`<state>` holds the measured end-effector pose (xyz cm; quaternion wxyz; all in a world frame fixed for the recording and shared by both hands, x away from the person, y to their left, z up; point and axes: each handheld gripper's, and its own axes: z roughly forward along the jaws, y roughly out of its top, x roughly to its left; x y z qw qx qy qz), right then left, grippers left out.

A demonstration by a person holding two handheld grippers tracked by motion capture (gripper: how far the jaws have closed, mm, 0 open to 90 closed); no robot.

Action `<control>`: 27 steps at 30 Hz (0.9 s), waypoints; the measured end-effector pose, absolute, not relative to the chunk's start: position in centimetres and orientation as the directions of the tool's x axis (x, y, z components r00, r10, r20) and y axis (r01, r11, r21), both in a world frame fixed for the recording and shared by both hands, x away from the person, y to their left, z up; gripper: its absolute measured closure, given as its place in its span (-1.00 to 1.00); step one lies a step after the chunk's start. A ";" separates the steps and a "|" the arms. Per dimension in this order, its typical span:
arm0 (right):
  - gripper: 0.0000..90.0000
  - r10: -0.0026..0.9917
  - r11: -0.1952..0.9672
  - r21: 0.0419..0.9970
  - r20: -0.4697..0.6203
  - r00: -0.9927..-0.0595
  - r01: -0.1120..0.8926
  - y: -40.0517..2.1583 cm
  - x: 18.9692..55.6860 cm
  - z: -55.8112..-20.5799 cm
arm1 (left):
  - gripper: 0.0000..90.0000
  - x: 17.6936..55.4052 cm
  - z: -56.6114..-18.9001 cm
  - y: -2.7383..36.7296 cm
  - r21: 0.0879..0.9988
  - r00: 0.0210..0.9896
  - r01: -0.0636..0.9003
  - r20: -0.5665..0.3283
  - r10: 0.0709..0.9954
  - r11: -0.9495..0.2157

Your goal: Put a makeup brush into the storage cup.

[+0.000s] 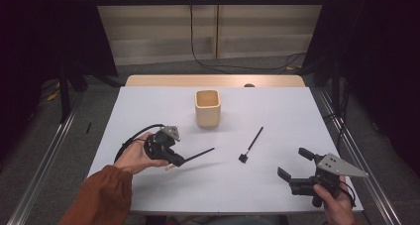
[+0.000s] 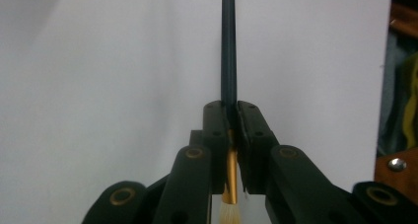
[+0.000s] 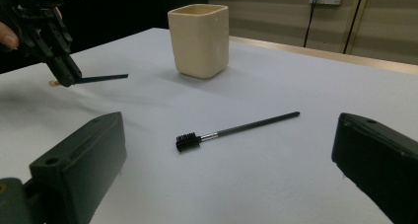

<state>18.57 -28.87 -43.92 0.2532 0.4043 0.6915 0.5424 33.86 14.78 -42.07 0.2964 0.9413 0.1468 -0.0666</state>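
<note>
- High view: the white table (image 1: 163,111) carries a cream square cup (image 1: 207,108) near its middle, toward 12 o'clock. The left gripper (image 1: 174,160) sits at about 8 o'clock from the cup, above the table, and its jaws are pressed together on a thin brush (image 1: 198,155). The dark handle of this brush sticks out toward 2 o'clock, and a small pale tip shows behind the jaws.
- High view: a second brush with a black head (image 1: 251,143) lies flat on the table at about 4 o'clock from the cup, well apart from both grippers. The right gripper (image 1: 294,164) is at 5 o'clock, near the front edge, with its jaws spread and nothing between them.
- Left gripper view: the two black jaws meet on the thin brush (image 2: 228,61). Its dark handle goes straight up to 12 o'clock, and a gold ferrule with pale bristles hangs below the pads at 6 o'clock.
- Right gripper view: the own jaws stand wide apart at 7 and 4 o'clock. The brush with a black head (image 3: 236,129) lies between them farther off, not touched. The cup (image 3: 199,40) stands at 12 o'clock, and the left gripper (image 3: 64,76) holds the thin brush (image 3: 101,78) at 10 o'clock.
</note>
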 end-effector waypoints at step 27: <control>-1.00 0.844 0.071 0.953 0.100 -0.527 0.295 -28.9 18.7 -43.9 | 0.86 32.8 -39.8 17.9 0.785 0.912 0.368 -0.198 0.360 -0.498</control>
